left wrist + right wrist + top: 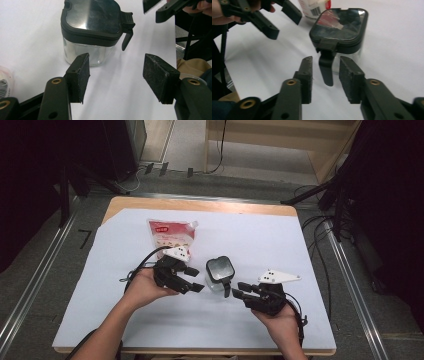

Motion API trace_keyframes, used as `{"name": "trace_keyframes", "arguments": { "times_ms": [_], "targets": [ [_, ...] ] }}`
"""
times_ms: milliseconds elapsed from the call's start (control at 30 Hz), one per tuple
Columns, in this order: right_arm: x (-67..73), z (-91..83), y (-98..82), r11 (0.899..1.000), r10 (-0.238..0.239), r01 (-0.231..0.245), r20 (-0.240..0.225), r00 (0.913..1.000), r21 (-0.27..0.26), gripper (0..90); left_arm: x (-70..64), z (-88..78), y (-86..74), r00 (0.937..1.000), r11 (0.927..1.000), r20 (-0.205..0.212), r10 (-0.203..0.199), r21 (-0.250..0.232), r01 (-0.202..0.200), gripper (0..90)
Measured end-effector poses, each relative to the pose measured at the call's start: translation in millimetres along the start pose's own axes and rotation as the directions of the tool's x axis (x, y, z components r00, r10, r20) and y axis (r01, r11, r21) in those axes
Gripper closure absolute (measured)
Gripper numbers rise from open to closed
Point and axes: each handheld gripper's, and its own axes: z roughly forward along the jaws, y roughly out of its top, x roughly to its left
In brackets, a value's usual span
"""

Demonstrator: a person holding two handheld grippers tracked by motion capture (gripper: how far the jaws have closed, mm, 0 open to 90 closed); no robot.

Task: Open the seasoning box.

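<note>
A clear square jar (219, 271) with a black lid stands mid-table on the white sheet (280, 245). Its black latch tab (326, 68) hangs down the side facing me. My right gripper (325, 77) has its jaws on either side of that tab, with a narrow gap on each side, so it is open. My left gripper (116, 75) is open and empty, its tips just short of the jar (90, 27) on the jar's left. Seen from above, the left gripper (192, 279) and right gripper (239, 290) flank the jar's near side.
A red-and-white pouch (171, 236) lies on the sheet behind the left hand, and its base (314, 7) appears beyond the jar in the right gripper view. The table edge (200, 204) is bare wood at the far side. Dark stands and cables line the floor.
</note>
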Motion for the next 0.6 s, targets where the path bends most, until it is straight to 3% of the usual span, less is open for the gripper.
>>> {"name": "trace_keyframes", "arguments": {
  "times_ms": [267, 433, 600],
  "targets": [
    [9.5, 15.5, -3.9, 1.0, -0.016, 0.017, -0.059, 0.9981, 0.023, 89.3, 5.3, -1.7, -1.7, 1.0, 0.9999, -0.006, -0.007, -0.008, 0.007, 39.8],
    [16.2, 29.0, -5.6, 0.997, -0.043, 0.047, -0.068, 0.9968, 0.054, 90.0, 11.4, -3.1, -3.1, 0.9995, 0.9995, -0.012, -0.028, -0.013, 0.028, 40.0],
    [15.8, 38.4, -6.0, 0.998, -0.034, 0.037, -0.057, 0.9978, 0.057, 90.0, 12.9, -4.5, -3.9, 0.9994, 0.9994, -0.018, -0.03, -0.02, 0.029, 40.0]
  ]
}}
